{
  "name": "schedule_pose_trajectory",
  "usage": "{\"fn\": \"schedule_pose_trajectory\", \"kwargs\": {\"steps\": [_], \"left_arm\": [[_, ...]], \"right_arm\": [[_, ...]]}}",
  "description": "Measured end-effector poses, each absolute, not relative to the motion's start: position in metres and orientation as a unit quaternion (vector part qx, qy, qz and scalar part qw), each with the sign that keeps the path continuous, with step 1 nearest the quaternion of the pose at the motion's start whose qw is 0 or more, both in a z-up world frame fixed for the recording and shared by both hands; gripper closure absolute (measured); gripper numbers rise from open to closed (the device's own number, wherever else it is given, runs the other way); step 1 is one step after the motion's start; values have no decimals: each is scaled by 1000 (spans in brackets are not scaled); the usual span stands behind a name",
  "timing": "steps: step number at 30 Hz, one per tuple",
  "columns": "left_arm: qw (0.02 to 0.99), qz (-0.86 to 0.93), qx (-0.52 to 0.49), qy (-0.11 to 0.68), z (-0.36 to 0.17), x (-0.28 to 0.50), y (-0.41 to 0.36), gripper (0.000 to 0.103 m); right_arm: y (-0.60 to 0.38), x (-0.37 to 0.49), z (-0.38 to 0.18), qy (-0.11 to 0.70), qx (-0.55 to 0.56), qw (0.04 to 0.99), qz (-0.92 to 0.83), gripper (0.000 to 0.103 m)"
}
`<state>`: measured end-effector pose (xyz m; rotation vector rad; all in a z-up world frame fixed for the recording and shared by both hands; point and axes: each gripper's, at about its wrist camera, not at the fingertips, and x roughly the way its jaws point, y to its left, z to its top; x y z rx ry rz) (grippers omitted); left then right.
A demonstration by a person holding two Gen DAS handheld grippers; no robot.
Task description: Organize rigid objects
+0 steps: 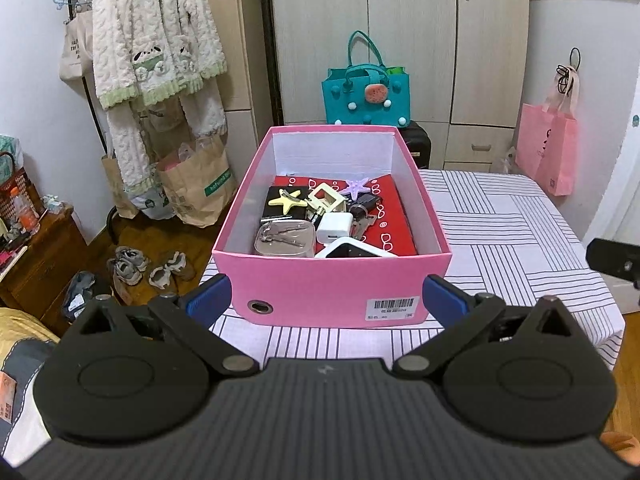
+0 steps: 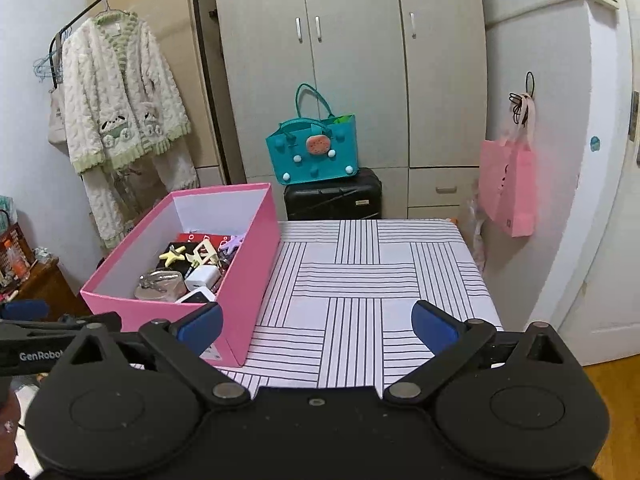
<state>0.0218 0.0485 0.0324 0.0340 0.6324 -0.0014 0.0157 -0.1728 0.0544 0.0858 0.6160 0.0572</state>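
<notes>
A pink box (image 1: 312,292) stands on the striped table (image 1: 500,224). Inside lie a red booklet (image 1: 390,216), a yellow star clip (image 1: 285,201), a purple star clip (image 1: 357,186), a cream square clip (image 1: 326,199), a white charger (image 1: 335,228), keys (image 1: 362,210), a silver tin (image 1: 285,239) and a white device (image 1: 352,251). My left gripper (image 1: 326,300) is open and empty, its blue fingertips either side of the box's near wall. My right gripper (image 2: 316,326) is open and empty over the table, right of the box (image 2: 256,256).
A teal bag (image 2: 314,150) sits on a black suitcase (image 2: 332,196) before the wardrobe. A pink bag (image 2: 508,184) hangs at the right wall. A robe (image 1: 156,40) hangs at left above paper bags and shoes (image 1: 148,266). The left gripper's body (image 2: 32,354) shows in the right view.
</notes>
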Motion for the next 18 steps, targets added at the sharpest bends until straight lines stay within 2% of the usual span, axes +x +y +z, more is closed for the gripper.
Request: {"fn": "schedule_pose_trajectory", "kwargs": {"steps": [18], "left_arm": [[956, -10, 24, 292, 32, 13, 44, 0]], "right_arm": [[-171, 9, 57, 278, 34, 960, 22, 1]]}}
